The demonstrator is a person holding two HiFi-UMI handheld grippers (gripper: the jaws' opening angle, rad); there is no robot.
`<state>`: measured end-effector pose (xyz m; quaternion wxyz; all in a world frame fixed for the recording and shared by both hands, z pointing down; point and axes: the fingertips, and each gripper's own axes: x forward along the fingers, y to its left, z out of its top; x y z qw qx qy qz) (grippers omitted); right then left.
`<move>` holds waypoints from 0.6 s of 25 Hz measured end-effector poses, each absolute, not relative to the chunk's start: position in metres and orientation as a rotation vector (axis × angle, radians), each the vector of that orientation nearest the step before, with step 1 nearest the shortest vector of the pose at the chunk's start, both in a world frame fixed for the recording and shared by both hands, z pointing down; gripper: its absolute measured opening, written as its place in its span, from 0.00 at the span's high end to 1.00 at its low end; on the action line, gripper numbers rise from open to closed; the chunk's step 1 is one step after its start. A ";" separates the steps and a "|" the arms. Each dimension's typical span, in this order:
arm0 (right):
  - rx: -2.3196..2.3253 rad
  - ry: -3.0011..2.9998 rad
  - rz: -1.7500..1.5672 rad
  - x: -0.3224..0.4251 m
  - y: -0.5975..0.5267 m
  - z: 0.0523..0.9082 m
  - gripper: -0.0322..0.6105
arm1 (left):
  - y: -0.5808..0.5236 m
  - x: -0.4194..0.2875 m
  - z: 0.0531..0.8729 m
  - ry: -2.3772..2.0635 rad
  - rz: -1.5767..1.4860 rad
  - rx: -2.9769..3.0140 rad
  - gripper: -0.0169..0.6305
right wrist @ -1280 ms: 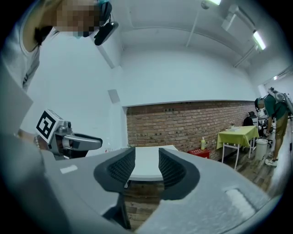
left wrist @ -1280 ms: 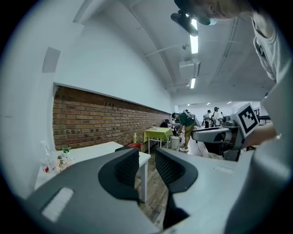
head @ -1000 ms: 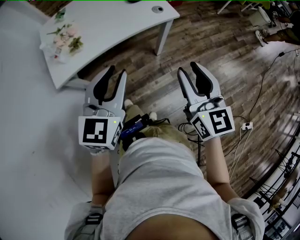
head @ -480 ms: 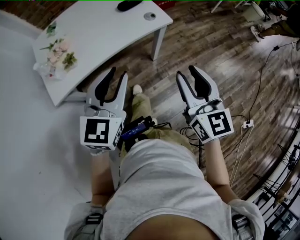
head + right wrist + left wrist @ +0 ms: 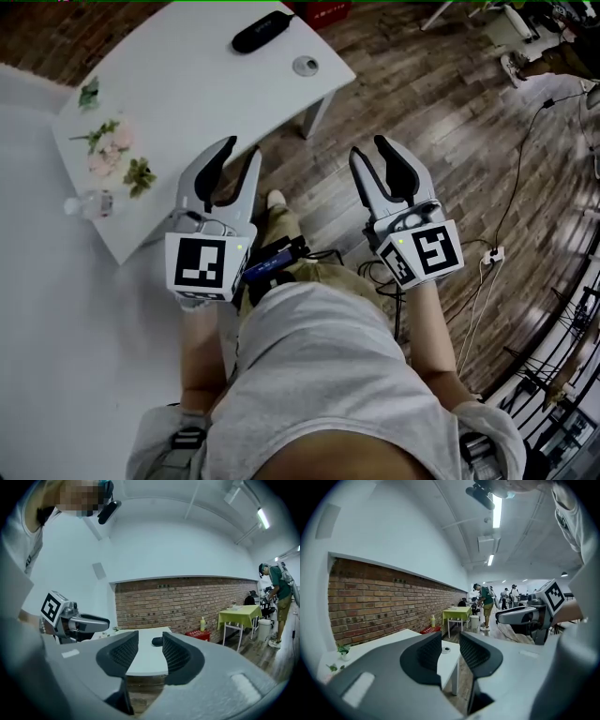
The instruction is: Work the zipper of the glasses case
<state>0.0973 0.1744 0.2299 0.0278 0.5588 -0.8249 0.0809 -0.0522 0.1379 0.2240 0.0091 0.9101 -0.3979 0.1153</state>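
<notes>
You hold left gripper point(image 5: 239, 150) and right gripper point(image 5: 369, 148) released, empty, before the counter point(image 5: 206, 84) bearing what looks like the glasses case point(image 5: 262, 31)

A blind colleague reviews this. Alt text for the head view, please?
A person holds the left gripper and right gripper, both open and empty, above a wooden floor before a white table. A dark glasses case lies at the table's far edge, flowers at its left end.
</notes>
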 end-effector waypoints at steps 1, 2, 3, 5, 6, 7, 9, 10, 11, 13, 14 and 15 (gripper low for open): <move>1.727 -2.541 0.256 0.096 0.163 0.230 0.71 | 0.125 -0.052 0.224 -1.236 0.365 2.846 0.79; 1.730 -2.536 0.261 0.096 0.151 0.230 0.71 | 0.112 -0.052 0.223 -1.230 0.368 2.848 0.79; 1.733 -2.530 0.266 0.095 0.140 0.229 0.71 | 0.100 -0.052 0.222 -1.223 0.369 2.850 0.79; 1.739 -2.520 0.273 0.093 0.118 0.230 0.71 | 0.077 -0.052 0.221 -1.207 0.360 2.858 0.79; 1.742 -2.517 0.275 0.091 0.108 0.230 0.71 | 0.067 -0.053 0.221 -1.198 0.357 2.861 0.79; 1.744 -2.514 0.275 0.089 0.098 0.229 0.71 | 0.057 -0.053 0.222 -1.191 0.361 2.863 0.79; 1.748 -2.513 0.276 0.088 0.079 0.228 0.71 | 0.039 -0.052 0.223 -1.173 0.373 2.877 0.79; 1.749 -2.512 0.279 0.088 0.069 0.227 0.71 | 0.031 -0.050 0.222 -1.163 0.378 2.885 0.79; 1.748 -2.511 0.281 0.087 0.060 0.227 0.71 | 0.023 -0.050 0.223 -1.156 0.385 2.886 0.79; 1.742 -2.508 0.282 0.081 0.044 0.230 0.71 | 0.008 -0.055 0.228 -1.147 0.394 2.880 0.79; 1.739 -2.507 0.279 0.077 0.037 0.232 0.71 | 0.001 -0.057 0.230 -1.143 0.395 2.880 0.79; 1.737 -2.505 0.275 0.073 0.031 0.233 0.71 | -0.005 -0.059 0.232 -1.139 0.394 2.886 0.79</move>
